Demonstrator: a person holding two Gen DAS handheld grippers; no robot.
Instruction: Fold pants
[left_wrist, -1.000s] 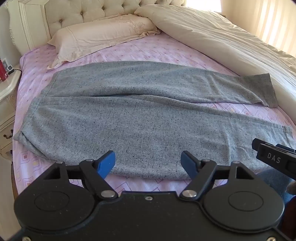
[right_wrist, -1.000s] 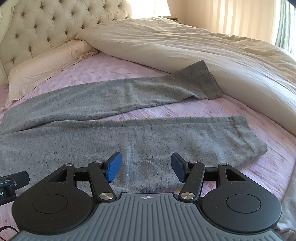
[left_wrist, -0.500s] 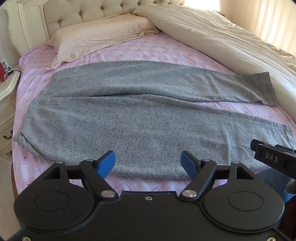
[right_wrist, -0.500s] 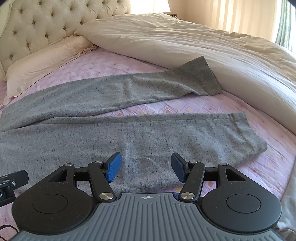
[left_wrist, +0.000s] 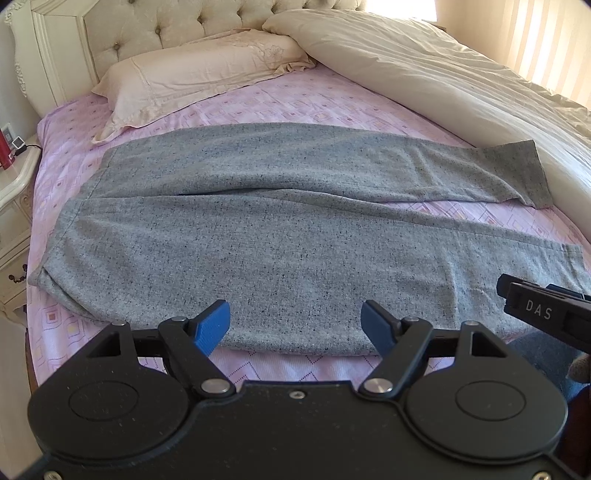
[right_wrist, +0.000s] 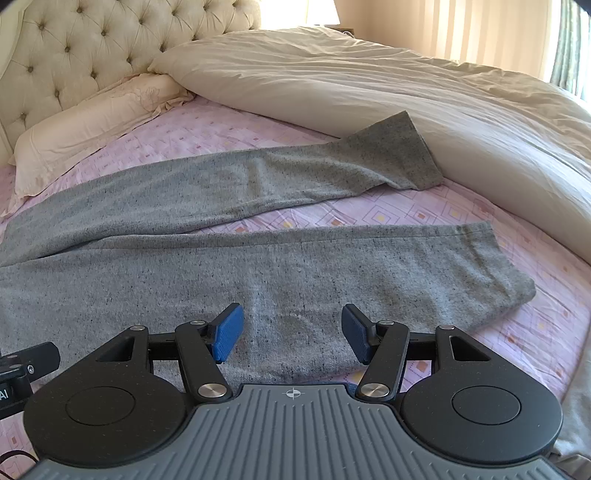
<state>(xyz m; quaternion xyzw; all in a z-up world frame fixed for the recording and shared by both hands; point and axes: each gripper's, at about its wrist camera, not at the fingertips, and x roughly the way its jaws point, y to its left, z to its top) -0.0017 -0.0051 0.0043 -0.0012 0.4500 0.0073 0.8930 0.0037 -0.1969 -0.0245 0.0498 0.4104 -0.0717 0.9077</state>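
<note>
A: Which way do the pants (left_wrist: 280, 236) lie from the tongs?

B: Straight ahead of both, spread flat on the bed (left_wrist: 332, 99), with their long axis running side to side across both views. The waistband sits toward the bed's left edge, near the nightstand (left_wrist: 14, 177); the two cuffs point toward the right, where the duvet (right_wrist: 369, 96) is heaped.

A: And which tongs are nearer to what?

B: The left tongs (left_wrist: 294, 326) hover just over the near edge of the near leg, toward the waist and thigh end. The right tongs (right_wrist: 291, 332) hover over the same leg further down, nearer its cuff (right_wrist: 491, 258). Both stand wide apart, blue pads clear of the cloth, holding nothing.

A: How do the pants look?

B: Grey, flecked knit, soft and limp by the look of it (I'd expect it to sag between two grips). The legs splay in a narrow V: the far leg's cuff (right_wrist: 406, 147) lies against the duvet, the near leg runs close along the bed's front edge, with pink sheet showing between them.

A: So the first move?

B: My guess is a lengthwise fold, one leg laid over the other. The near edge is within easy reach of both tongs.
</note>
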